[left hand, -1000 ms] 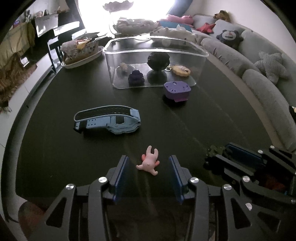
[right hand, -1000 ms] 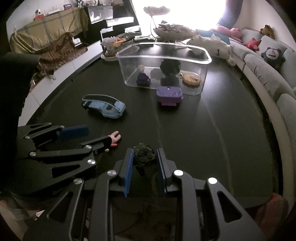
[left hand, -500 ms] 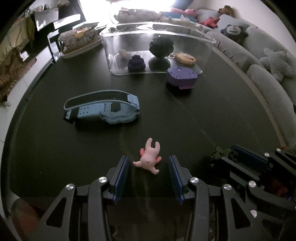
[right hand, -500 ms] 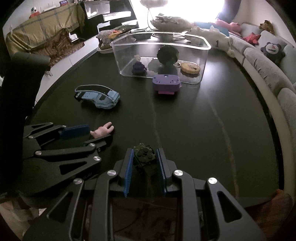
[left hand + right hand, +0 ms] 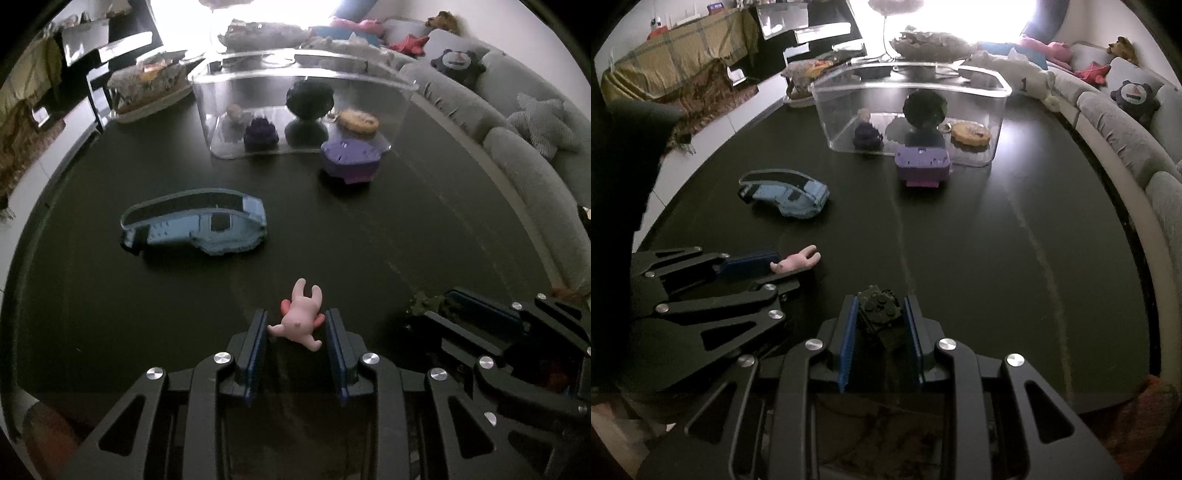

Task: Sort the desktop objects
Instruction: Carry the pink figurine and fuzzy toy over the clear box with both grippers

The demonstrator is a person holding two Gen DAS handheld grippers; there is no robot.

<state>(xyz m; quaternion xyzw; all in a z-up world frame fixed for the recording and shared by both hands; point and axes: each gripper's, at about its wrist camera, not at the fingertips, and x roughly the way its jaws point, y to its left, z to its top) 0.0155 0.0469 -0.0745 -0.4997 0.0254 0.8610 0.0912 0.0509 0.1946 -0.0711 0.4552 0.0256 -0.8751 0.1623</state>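
While closing: left hand-held gripper (image 5: 295, 325) straddles pink toy (image 5: 300, 320), pads barely touching.
Toy axis: towards bin (image 5: 303, 107).
Right hand-held gripper (image 5: 881, 314): clamps green toy (image 5: 881, 314).

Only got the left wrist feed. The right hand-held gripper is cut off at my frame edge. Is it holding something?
Observer: Yes. The right hand-held gripper is shut on a dark green brick-built toy, with a pad pressing on each side.
Operator: What's behind my left one?
Observer: What looks like a person's dark sleeve rises behind the left hand-held gripper. Its jaws are closing with the pink figure between them.
Operator: Any detail past the clear bin that I can't make out?
Observer: The white plush lying behind the clear bin has the number 1 printed on it.
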